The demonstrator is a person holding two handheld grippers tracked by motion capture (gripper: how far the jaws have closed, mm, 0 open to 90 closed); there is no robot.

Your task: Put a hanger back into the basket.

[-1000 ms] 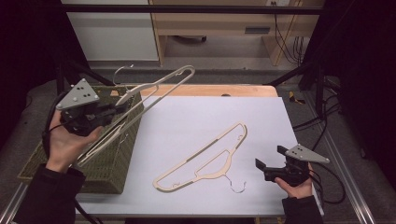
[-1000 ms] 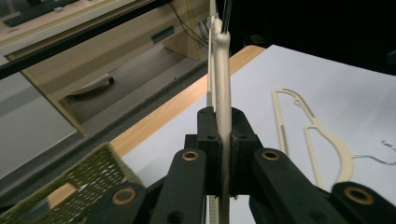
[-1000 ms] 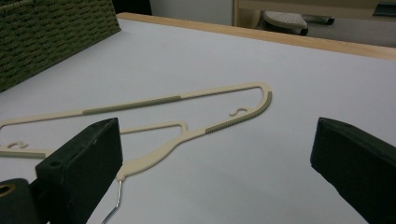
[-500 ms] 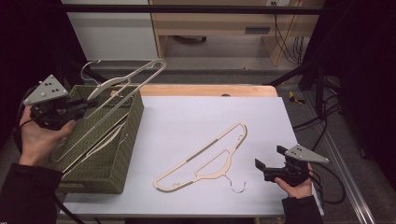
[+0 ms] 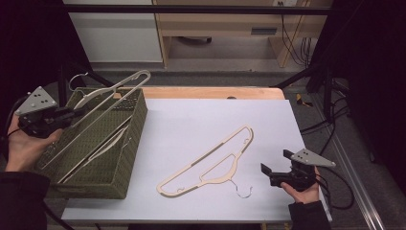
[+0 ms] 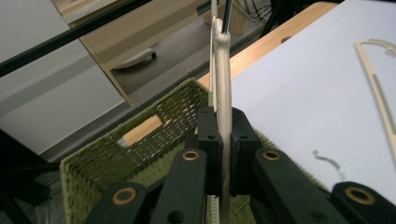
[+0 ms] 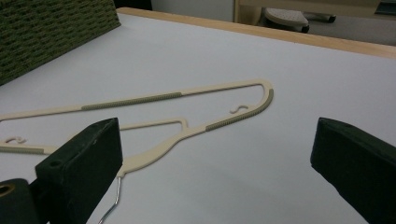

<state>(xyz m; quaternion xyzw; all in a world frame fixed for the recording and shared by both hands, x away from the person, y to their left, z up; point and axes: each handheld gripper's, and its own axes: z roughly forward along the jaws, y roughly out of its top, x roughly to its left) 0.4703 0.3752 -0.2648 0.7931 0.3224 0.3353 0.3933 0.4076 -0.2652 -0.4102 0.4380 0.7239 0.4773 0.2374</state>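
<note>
With the left gripper (image 5: 72, 113) pinching the cream plastic hanger (image 5: 112, 91) tilted over the green woven basket (image 5: 129, 158) at nine o'clock, lower it flat inside before releasing, while the right gripper (image 5: 274, 163), jaws spread, waits by the second cream hanger (image 5: 210, 160) at five o'clock.
</note>
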